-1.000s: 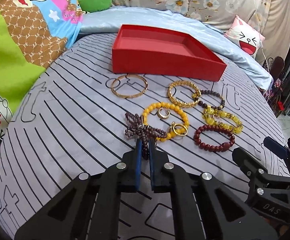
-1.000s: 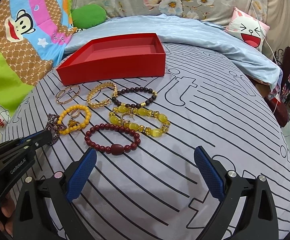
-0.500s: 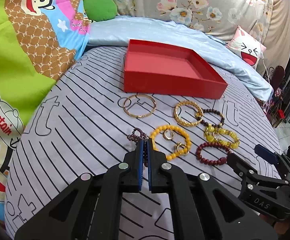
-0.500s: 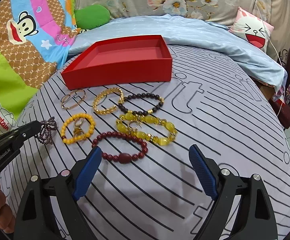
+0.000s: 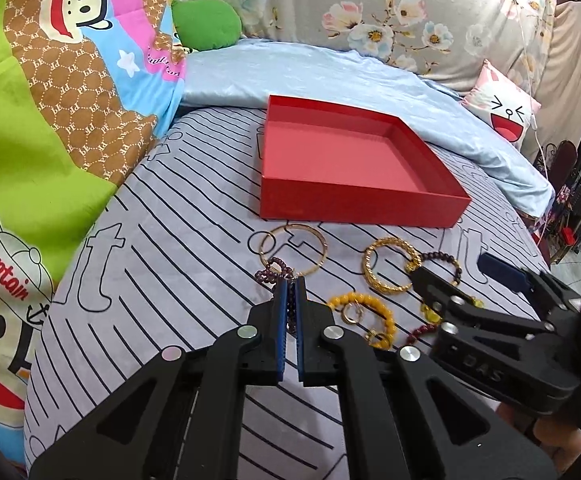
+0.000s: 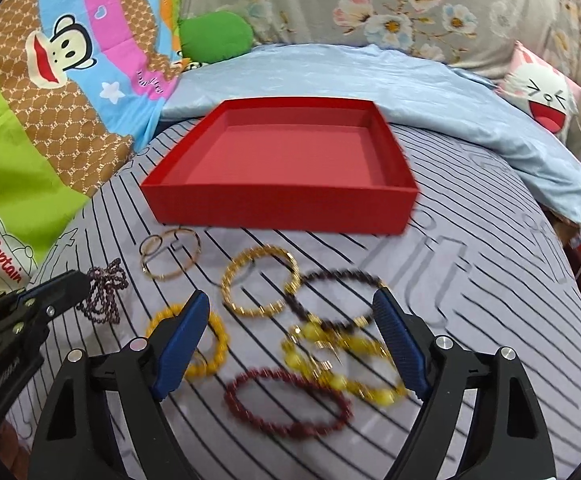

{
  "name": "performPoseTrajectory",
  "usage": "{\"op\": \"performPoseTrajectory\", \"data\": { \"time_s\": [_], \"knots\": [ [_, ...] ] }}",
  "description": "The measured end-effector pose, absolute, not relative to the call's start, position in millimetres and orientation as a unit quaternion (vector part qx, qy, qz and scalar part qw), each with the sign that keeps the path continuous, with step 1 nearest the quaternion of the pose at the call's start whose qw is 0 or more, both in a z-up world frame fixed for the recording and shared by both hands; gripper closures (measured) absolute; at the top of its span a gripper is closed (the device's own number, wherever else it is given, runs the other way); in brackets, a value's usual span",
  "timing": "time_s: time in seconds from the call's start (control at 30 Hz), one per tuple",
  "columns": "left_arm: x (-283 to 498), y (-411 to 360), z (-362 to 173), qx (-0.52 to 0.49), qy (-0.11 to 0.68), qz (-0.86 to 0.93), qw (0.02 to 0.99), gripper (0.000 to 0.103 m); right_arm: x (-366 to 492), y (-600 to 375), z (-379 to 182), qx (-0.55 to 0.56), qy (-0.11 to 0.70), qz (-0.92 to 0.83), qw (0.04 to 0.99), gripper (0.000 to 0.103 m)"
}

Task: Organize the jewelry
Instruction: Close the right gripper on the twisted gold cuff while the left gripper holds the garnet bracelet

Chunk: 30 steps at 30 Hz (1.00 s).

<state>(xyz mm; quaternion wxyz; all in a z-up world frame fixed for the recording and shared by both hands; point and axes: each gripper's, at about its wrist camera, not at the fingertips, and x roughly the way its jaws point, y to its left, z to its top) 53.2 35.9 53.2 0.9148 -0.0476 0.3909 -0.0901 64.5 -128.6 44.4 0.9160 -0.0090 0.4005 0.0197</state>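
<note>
Since a sec ago, the purple bead string [image 5: 271, 273] has left the bedsheet [image 5: 194, 248] with the left gripper [image 5: 290, 286], jaws clamped tight on it, beads dangling before the thin gold bangle [image 5: 293, 249]. The right gripper [image 6: 295, 340], jaws just narrowing a little but wide w/ nothing between, hangs over the yellow bead bracelet [image 6: 194, 344] and dark red bracelet [image 6: 288, 407]. Red tray [image 6: 282, 204] sits behind, nothing in it.

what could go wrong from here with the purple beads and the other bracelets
1. The left gripper pinches only part of the purple bead strand; its loose loops dangle and could slip out or snag the thin gold bangle before reaching the red box.
2. The open right gripper hovers over overlapping bracelets, so it may grab several.
</note>
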Motion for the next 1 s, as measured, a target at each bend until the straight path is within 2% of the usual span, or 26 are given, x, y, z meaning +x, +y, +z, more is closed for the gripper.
{"op": "performPoseTrajectory", "data": {
  "time_s": [0.1,0.33,0.5,0.53,1.0],
  "knots": [
    [59.7,37.2,50.9,-0.045,0.395,-0.088,0.913,0.100,78.5,-119.7,38.9,-0.018,0.408,0.027,0.913,0.024],
    [77.0,36.8,41.2,-0.044,0.407,-0.084,0.909,0.100,99.1,-112.7,20.9,-0.026,0.438,0.024,0.898,0.033],
    [85.3,34.1,37.5,-0.043,0.410,-0.086,0.907,0.100,104.3,-112.2,14.7,-0.032,0.444,0.027,0.895,0.043],
    [85.9,33.2,37.1,-0.043,0.410,-0.086,0.907,0.100,104.0,-111.1,14.7,-0.033,0.442,0.030,0.896,0.048],
    [81.5,33.4,48.1,-0.050,0.410,-0.090,0.906,0.100,86.5,-128.0,36.0,0.001,0.433,0.028,0.901,0.049]
  ]
}}
